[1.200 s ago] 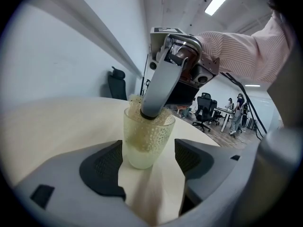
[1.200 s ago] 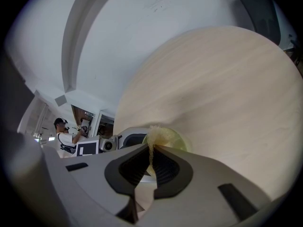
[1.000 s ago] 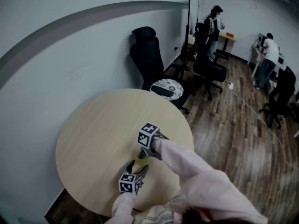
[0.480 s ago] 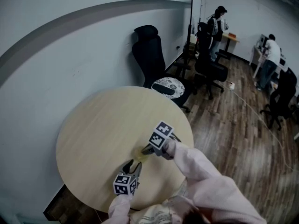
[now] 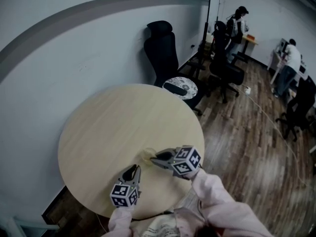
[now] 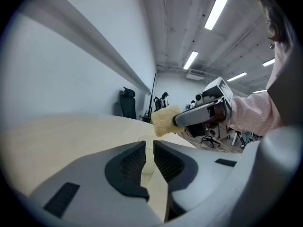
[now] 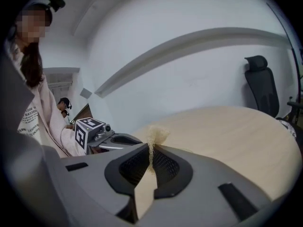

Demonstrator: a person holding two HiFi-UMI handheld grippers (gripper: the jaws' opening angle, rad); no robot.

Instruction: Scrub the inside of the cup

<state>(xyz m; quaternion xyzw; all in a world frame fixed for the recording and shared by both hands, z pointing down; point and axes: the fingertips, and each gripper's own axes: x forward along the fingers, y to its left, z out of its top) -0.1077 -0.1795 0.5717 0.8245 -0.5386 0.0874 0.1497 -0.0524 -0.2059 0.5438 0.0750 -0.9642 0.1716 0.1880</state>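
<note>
A clear plastic cup [image 5: 147,154] stands upright on the round wooden table [image 5: 98,127], near its front edge. My right gripper [image 5: 154,158] is shut on a yellow sponge [image 6: 165,121] and hangs just above and right of the cup. In the right gripper view the sponge [image 7: 155,135] is squeezed thin between the pads. My left gripper [image 5: 133,170] hovers to the cup's front left, apart from it. Its jaws [image 6: 149,144] have just been closing to a narrow slit with nothing in it. The cup [image 6: 147,157] shows through that slit.
A black office chair [image 5: 163,53] with a patterned seat cushion [image 5: 178,89] stands against the wall behind the table. More chairs, desks and two people [image 5: 238,26] are at the back right on the wooden floor.
Both grippers have risen and drawn apart from the cup. The left jaws let go of the cup and narrowed. The right gripper lifted the sponge out and rolled level.
</note>
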